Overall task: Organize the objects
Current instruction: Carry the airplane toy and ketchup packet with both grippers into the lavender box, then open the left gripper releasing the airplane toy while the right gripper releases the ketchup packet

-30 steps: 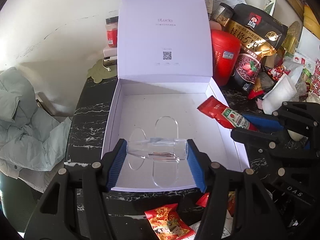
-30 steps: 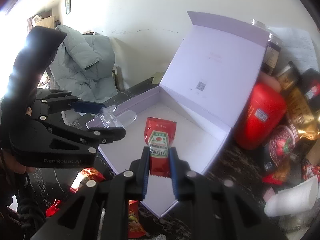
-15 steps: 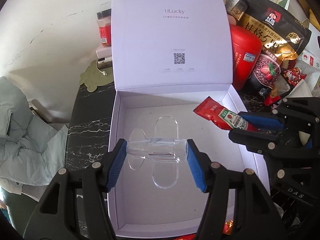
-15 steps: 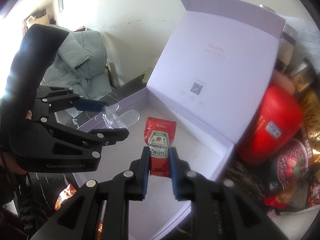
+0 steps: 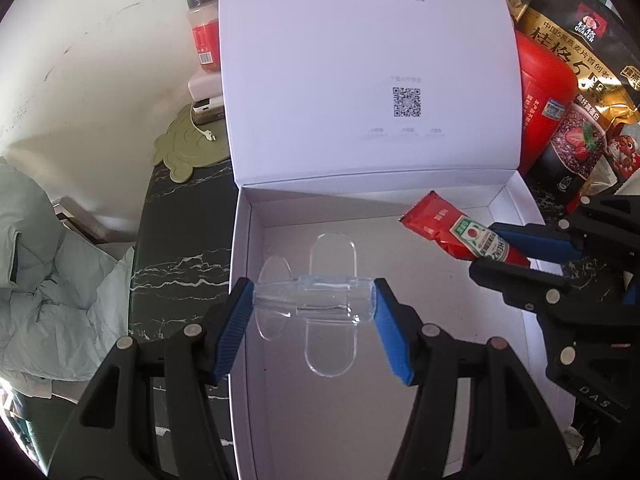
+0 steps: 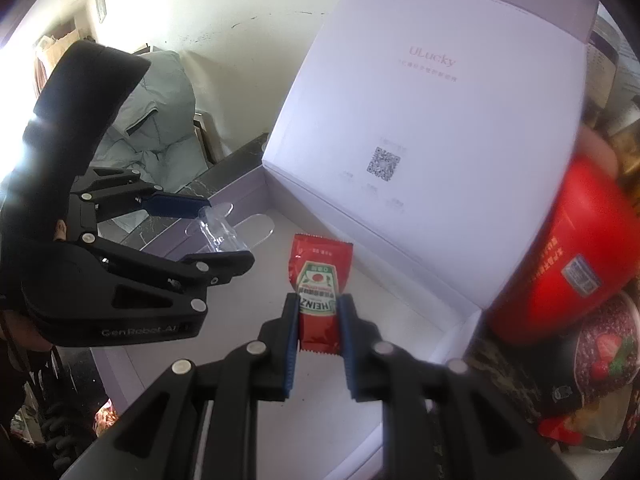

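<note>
An open white box [image 5: 516, 208] with its lid upright stands on the dark marble table; it also shows in the right wrist view [image 6: 440, 320]. My left gripper [image 5: 314, 300] is shut on a clear plastic holder [image 5: 316, 296] and holds it over the box's left half; the holder also shows in the right wrist view [image 6: 222, 228]. My right gripper [image 6: 319, 308] is shut on a red Heinz ketchup packet [image 6: 320, 268] and holds it over the box's right half. The packet also shows in the left wrist view [image 5: 456, 232].
A red canister [image 5: 540, 92], a Quaker oats bag [image 5: 580, 64] and other snack packs crowd the right of the box. A jar [image 5: 204, 32] and a green mat [image 5: 184, 148] sit behind on the left. A grey-green jacket [image 5: 48, 272] lies left of the table.
Both grippers have moved forward over the box with their objects still held; the box and its lid now look closer and larger.
</note>
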